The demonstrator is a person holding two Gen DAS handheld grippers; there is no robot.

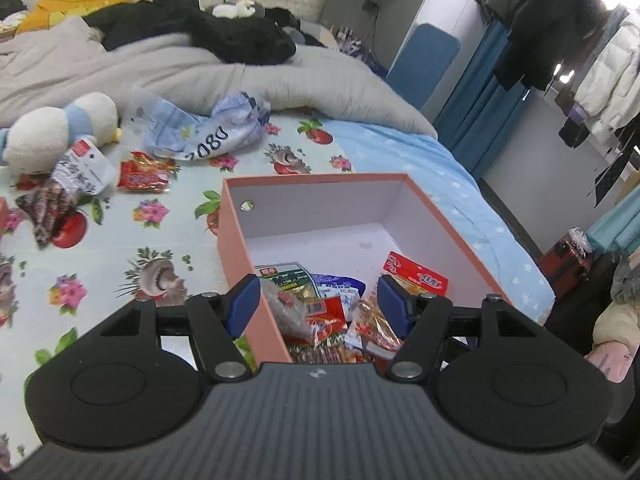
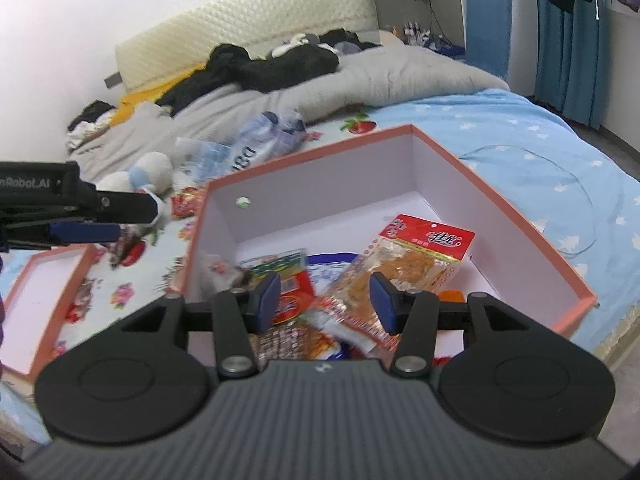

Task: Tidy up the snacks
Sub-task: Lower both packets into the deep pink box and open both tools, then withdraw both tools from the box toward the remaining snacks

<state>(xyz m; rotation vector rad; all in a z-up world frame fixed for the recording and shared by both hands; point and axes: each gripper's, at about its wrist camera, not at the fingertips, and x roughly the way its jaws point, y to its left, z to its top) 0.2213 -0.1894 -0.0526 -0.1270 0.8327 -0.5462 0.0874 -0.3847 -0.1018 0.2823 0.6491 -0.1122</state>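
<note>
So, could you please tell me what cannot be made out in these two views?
- Left wrist view: the near end of the pink cardboard box and the snack packets there sit behind the open left gripper.
- Right wrist view: the open right gripper covers the lower snack packets; a blurred packet is unreadable.
- Right wrist view: the pink box lid is cut off by the left edge.

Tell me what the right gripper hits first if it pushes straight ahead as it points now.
Most likely the clear snack packet with the red header card, lying in the pink cardboard box ahead of the open right gripper. Depth is uncertain.
</note>
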